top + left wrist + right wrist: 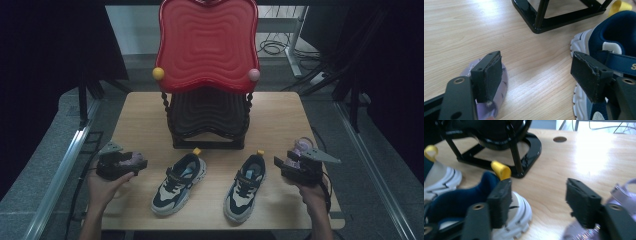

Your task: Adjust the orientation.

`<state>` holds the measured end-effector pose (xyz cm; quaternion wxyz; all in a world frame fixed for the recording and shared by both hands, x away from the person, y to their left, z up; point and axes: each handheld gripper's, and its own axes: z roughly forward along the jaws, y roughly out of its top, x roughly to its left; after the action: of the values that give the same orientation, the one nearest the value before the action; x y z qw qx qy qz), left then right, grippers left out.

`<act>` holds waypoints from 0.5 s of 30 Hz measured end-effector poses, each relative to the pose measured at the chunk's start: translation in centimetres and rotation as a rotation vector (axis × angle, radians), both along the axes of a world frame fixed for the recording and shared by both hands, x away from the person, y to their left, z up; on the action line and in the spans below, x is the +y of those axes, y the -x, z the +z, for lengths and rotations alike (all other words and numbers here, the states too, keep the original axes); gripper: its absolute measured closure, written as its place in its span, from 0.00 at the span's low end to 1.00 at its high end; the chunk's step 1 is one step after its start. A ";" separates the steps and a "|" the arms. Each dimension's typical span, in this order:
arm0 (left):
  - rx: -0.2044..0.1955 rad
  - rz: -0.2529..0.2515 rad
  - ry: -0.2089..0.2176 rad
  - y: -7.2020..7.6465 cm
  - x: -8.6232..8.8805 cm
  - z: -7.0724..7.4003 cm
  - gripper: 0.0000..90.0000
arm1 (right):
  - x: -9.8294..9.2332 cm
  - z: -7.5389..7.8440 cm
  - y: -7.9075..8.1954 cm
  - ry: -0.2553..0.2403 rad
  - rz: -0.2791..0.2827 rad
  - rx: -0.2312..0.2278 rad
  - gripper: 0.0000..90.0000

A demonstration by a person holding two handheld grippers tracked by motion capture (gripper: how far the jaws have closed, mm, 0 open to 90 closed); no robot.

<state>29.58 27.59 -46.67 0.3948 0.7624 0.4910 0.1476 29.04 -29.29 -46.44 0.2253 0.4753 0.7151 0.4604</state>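
Two navy and white sneakers with yellow heel loops lie side by side near the table's front: the left sneaker [179, 184] and the right sneaker [245, 187]. My left gripper [136, 167] rests low at the left, jaws toward the left sneaker. In the left gripper view it [539, 75] is open over bare wood, with a purple sandal [499, 100] under one jaw and the sneaker [609, 40] beside the other. My right gripper [281, 166] sits at the right. It [539, 200] is open over bare wood, between the sneaker's heel [461, 200] and a second purple sandal [621, 192].
A two-tier shoe rack stands at the table's back middle, with a red wavy top shelf [207, 45] and a black lower shelf [207, 117]. Its black foot frame [554, 17] lies just beyond the sneakers. Metal rails run along both table sides.
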 end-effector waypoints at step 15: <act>-0.059 0.038 0.006 1.2 0.5 1.1 0.34 | -2.5 -1.3 1.4 0.094 -0.016 0.077 0.81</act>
<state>28.39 28.14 -45.62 0.4084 0.7471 0.4941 0.1759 27.62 -31.80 -47.78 0.2231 0.4872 0.7403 0.4060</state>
